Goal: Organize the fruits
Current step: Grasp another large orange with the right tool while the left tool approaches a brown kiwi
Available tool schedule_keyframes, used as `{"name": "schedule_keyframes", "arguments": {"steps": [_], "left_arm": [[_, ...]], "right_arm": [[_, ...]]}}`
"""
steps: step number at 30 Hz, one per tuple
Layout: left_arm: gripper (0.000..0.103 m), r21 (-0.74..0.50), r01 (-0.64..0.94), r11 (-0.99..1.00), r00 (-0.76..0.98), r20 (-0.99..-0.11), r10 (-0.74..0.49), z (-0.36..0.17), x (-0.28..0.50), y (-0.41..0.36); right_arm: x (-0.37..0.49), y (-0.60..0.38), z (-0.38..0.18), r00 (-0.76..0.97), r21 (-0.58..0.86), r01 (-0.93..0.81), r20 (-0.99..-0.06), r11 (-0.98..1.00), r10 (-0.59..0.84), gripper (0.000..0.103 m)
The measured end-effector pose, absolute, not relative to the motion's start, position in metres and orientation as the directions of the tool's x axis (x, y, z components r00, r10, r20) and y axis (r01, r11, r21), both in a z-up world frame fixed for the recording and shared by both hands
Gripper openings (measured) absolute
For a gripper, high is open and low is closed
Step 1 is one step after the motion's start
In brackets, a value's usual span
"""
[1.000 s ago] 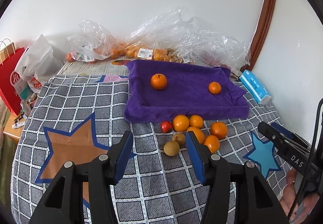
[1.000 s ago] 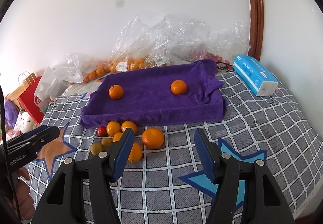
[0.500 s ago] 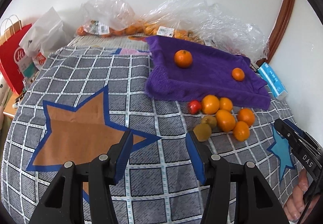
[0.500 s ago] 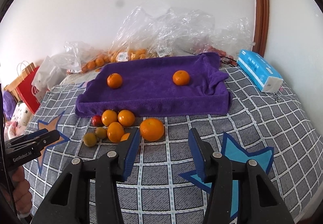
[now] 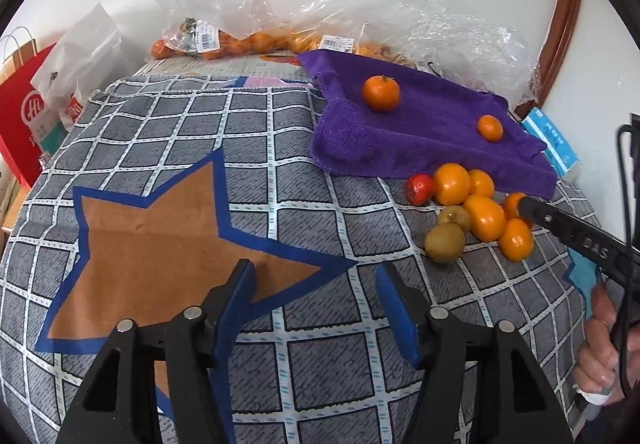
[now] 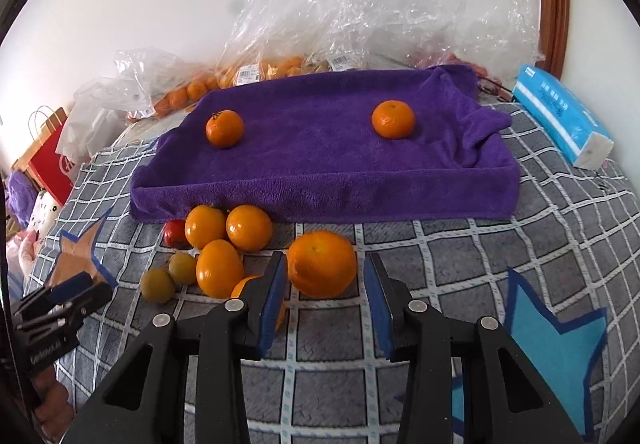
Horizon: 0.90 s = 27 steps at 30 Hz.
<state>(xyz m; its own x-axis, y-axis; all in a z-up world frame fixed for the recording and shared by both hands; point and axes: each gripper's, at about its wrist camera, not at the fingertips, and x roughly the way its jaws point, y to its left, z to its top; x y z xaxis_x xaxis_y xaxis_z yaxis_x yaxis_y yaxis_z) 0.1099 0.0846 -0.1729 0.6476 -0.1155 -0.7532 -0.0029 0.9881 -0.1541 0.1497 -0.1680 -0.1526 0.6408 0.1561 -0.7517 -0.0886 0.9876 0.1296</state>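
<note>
A purple towel-covered tray [image 6: 320, 184] holds two oranges [image 6: 224, 128] [image 6: 393, 119]. In front of it lies a pile of oranges [image 6: 219, 268], a red fruit [image 6: 175, 234] and two greenish-brown fruits [image 6: 157, 285]. A big orange [image 6: 322, 262] sits apart from the pile, between the tips of my right gripper [image 6: 325, 259]. Its jaws are closing, with a small gap still showing at the right pad. My left gripper [image 5: 315, 270] hangs over the checked cloth by the brown star [image 5: 160, 236]. Its jaws are opening with nothing between them, and the pile [image 5: 484, 218] lies to its right.
Clear plastic bags [image 6: 340, 16] of oranges lie along the wall behind the tray. A blue tissue pack [image 6: 560, 116] sits at the right. A red paper bag [image 5: 24, 112] and a white bag [image 5: 80, 52] stand at the left. A hand [image 5: 604, 348] holds the right gripper.
The right gripper came down and forward onto the big orange while its jaws narrowed. The left gripper sank and swung left of the pile, and its jaws widened.
</note>
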Motion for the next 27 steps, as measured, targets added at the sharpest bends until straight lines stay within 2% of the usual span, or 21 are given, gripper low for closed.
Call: {"name": "schedule_keyframes", "arguments": {"steps": [5,7,11,16,24,27], "left_arm": [[0.068,-0.16,0.013,0.987,0.642,-0.755,-0.131,-0.174,0.111,0.083],[0.074,-0.141,0.027,0.99,0.636,-0.761,-0.126,-0.174,0.112,0.078],[0.075,-0.101,0.033,0.994,0.629,-0.771,-0.099,-0.175,0.113,0.072],[0.077,-0.114,0.036,0.993,0.631,-0.768,-0.111,-0.175,0.111,0.074],[0.077,-0.084,0.043,0.996,0.639,-0.764,-0.092,-0.173,0.104,0.068],[0.065,-0.085,0.046,0.995,0.65,-0.754,-0.094,-0.17,0.099,0.066]], "right_arm": [[0.16,-0.163,-0.16,0.622,0.115,-0.098,-0.768,0.988,0.152,0.041],[0.16,-0.164,-0.162,0.62,0.117,-0.103,-0.769,0.988,0.156,0.041],[0.151,-0.173,-0.157,0.647,0.109,-0.087,-0.749,0.99,0.139,0.04],[0.132,-0.199,-0.152,0.659,0.107,-0.067,-0.742,0.992,0.125,0.041],[0.127,-0.213,-0.169,0.622,0.115,-0.085,-0.769,0.99,0.143,0.042],[0.127,-0.215,-0.17,0.628,0.122,-0.085,-0.764,0.989,0.148,0.041]]}}
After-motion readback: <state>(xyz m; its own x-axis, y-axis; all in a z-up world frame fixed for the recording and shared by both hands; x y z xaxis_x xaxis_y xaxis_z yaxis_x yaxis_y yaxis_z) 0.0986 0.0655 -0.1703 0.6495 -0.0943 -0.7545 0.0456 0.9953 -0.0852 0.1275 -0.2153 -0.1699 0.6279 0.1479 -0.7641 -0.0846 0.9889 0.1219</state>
